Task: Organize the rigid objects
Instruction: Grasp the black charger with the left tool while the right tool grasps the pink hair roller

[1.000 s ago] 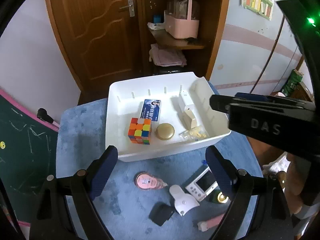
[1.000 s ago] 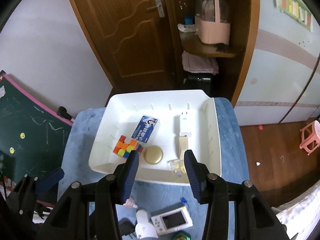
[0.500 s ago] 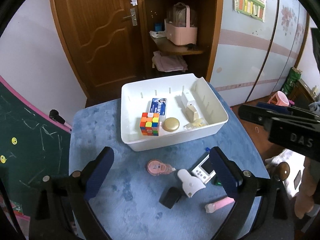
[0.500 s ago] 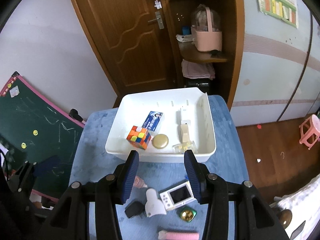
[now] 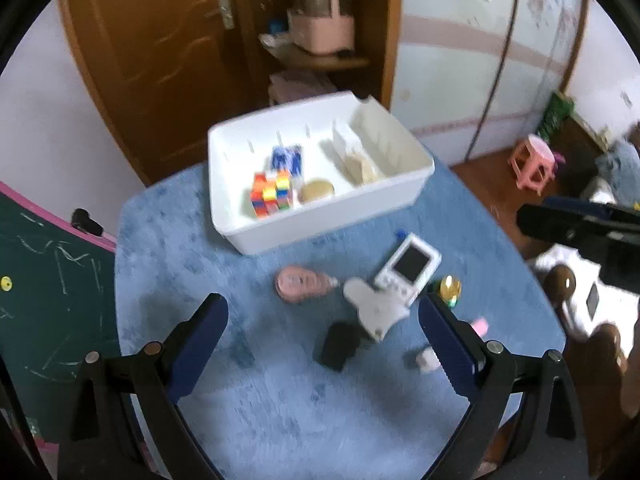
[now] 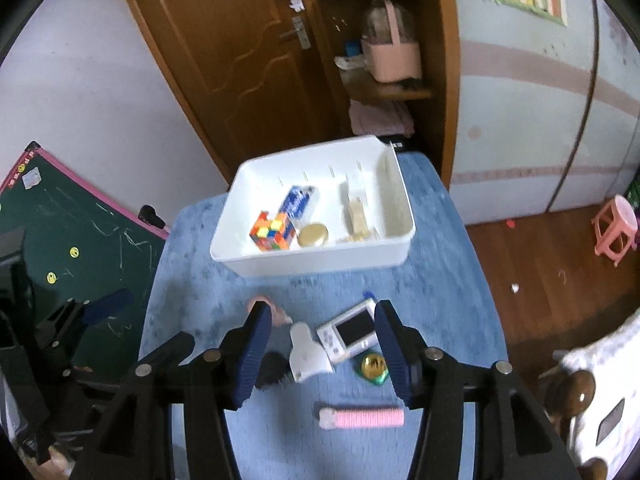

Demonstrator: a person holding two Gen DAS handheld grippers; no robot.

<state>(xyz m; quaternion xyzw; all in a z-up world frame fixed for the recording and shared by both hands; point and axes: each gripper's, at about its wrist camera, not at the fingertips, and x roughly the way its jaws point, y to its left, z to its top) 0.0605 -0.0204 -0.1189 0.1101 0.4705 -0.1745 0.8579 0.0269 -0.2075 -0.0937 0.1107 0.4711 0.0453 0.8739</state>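
Note:
A white bin [image 5: 332, 222] [image 6: 320, 260] sits on the blue table and holds a colour cube [image 5: 271, 193] [image 6: 273, 230], a blue box [image 6: 299, 200], a gold round lid [image 6: 313, 235] and beige pieces. In front of it lie a white game console [image 5: 409, 267] [image 6: 350, 330], a white plastic piece [image 5: 376, 309] [image 6: 306, 354], a pink round item [image 5: 298, 282], a black item [image 5: 338, 344], a gold-green disc [image 6: 374, 366] and a pink stick [image 6: 362, 418]. My left gripper [image 5: 322, 340] is open and empty above these items. My right gripper [image 6: 322, 350] is open and empty over the console and white piece.
A green chalkboard [image 6: 60, 236] leans at the table's left. A wooden door [image 6: 224, 52] and shelf with a pink basket [image 6: 392, 56] stand behind. A pink stool [image 6: 616, 228] is on the floor at right. The right gripper's body [image 5: 584, 232] shows at the left view's right edge.
Both grippers have pulled back from the bin toward the near side of the table, so the loose items now lie between the fingers. Both stayed open.

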